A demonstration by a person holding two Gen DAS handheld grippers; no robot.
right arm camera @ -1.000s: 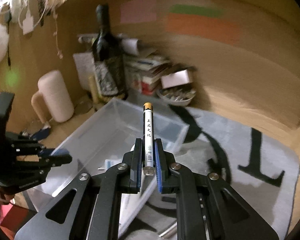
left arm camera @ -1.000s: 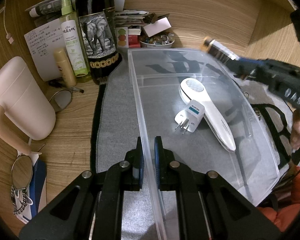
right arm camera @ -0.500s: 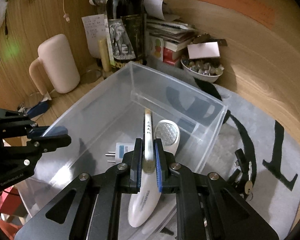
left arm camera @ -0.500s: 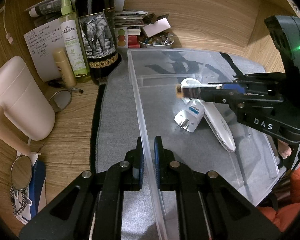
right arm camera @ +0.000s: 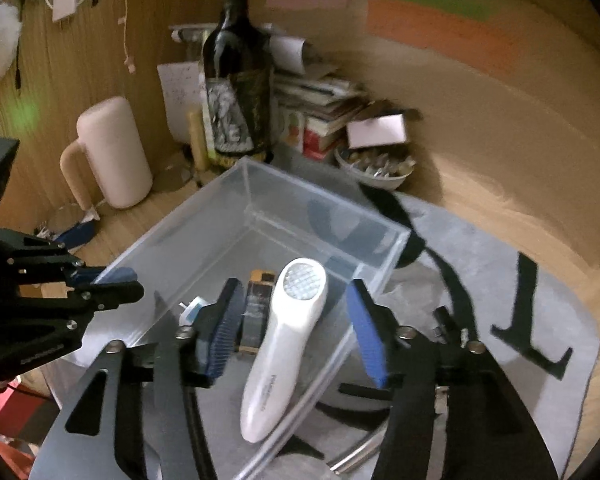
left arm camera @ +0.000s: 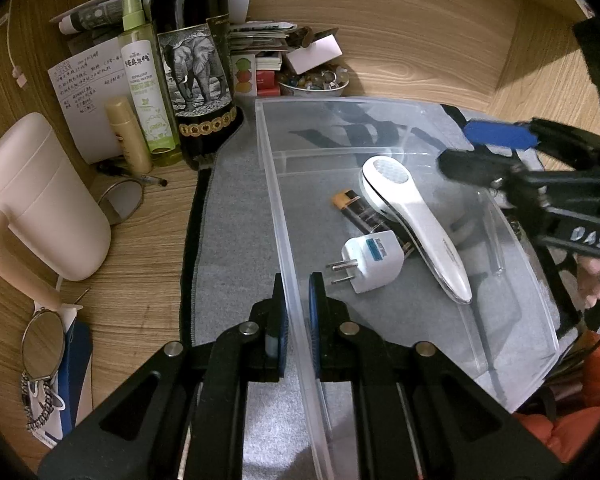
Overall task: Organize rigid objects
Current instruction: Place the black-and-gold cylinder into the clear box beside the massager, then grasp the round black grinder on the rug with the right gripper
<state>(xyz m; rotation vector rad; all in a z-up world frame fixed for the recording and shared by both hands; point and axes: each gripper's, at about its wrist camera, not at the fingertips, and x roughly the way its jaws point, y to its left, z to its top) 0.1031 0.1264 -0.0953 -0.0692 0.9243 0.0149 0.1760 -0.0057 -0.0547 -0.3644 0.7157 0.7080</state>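
A lighter lies loose in the clear plastic bin while the right gripper's jaws spread above it.

The lighter [left arm camera: 366, 216], dark with an orange cap, rests on the floor of the clear plastic bin [left arm camera: 384, 102] at mid-frame in the left wrist view, its lower end tucked under the white handheld device [left arm camera: 414, 222] and touching the white plug adapter [left arm camera: 370, 260] below it. The right gripper [right arm camera: 294, 330] hangs over the bin in the lower middle of its own view, jaws opening, nothing pressed between the pads. The left gripper [left arm camera: 296, 322], at bottom centre, is clenched on the bin's near wall. The bin sits on a grey mat [left arm camera: 232, 240]; a wine bottle [left arm camera: 194, 60] with an elephant label, a green spray bottle [left arm camera: 146, 88] and a pale pink mug [left arm camera: 40, 200] stand on the wooden desk at left.
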